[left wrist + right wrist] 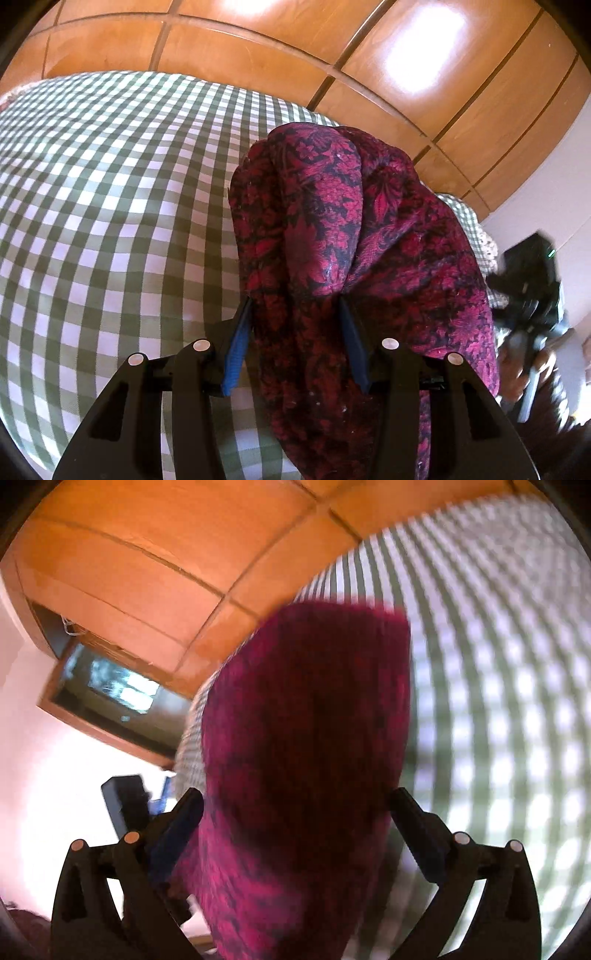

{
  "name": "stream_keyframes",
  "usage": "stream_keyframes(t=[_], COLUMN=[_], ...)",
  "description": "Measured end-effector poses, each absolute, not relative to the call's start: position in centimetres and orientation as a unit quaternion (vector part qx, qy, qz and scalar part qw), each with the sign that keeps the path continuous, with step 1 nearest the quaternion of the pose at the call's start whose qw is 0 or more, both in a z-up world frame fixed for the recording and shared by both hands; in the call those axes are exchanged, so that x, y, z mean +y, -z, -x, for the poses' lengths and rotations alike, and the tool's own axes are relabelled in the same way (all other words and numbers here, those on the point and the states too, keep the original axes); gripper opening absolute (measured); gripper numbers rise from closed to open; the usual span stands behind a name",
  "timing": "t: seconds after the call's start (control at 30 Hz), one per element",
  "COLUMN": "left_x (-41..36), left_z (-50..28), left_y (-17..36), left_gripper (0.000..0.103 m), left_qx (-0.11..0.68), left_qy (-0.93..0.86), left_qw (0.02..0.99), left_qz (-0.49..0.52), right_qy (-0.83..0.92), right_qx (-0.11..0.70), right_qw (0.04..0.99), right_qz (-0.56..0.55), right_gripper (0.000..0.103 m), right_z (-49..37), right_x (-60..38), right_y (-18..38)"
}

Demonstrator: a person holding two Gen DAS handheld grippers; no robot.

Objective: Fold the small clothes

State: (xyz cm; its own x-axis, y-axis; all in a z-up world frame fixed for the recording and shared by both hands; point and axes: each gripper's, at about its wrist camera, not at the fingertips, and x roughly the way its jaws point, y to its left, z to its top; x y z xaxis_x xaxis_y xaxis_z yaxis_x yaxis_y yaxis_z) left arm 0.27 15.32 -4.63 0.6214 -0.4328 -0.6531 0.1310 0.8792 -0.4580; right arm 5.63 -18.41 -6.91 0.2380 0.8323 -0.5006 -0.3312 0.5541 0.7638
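A dark red floral cloth (332,236) hangs bunched over the green-and-white checked table cover (110,206). My left gripper (295,314) has its blue-padded fingers (236,347) closed against a fold of the cloth, which drapes down between and over them. In the right wrist view the same cloth (306,746) is blurred by motion and fills the gap of my right gripper (295,805), whose fingers (417,827) stand wide on either side of it. My right gripper also shows in the left wrist view (532,295) at the far right, blurred.
Wooden cabinet panels (258,44) rise behind the table. A dark framed opening (110,690) sits in the white wall at left in the right wrist view. The checked cover (498,701) stretches to the right.
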Motion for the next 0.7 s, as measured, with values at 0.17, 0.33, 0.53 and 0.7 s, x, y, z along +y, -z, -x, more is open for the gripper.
stream_keyframes(t=[0.17, 0.33, 0.53, 0.7], left_x=[16.7, 17.3, 13.3, 5.8], left_z=[-0.6, -0.6, -2.3, -7.7], left_y=[6.1, 7.3, 4.4, 1.6], left_gripper=[0.046, 0.046, 0.046, 0.046], left_qx=[0.403, 0.387, 0.365, 0.370], left_qy=[0.198, 0.230, 0.285, 0.343], left_qw=[0.857, 0.838, 0.839, 0.827], left_qz=[0.252, 0.309, 0.287, 0.246], right_qy=[-0.411, -0.435, -0.445, -0.400], right_qx=[0.486, 0.476, 0.409, 0.349], right_qw=[0.724, 0.723, 0.754, 0.798], right_qz=[-0.266, -0.249, -0.256, -0.285], right_gripper=[0.101, 0.093, 0.078, 0.078], right_z=[-6.3, -6.3, -5.2, -5.1], right_x=[-16.9, -16.5, -19.6, -27.4], right_y=[8.6, 7.8, 3.9, 1.2])
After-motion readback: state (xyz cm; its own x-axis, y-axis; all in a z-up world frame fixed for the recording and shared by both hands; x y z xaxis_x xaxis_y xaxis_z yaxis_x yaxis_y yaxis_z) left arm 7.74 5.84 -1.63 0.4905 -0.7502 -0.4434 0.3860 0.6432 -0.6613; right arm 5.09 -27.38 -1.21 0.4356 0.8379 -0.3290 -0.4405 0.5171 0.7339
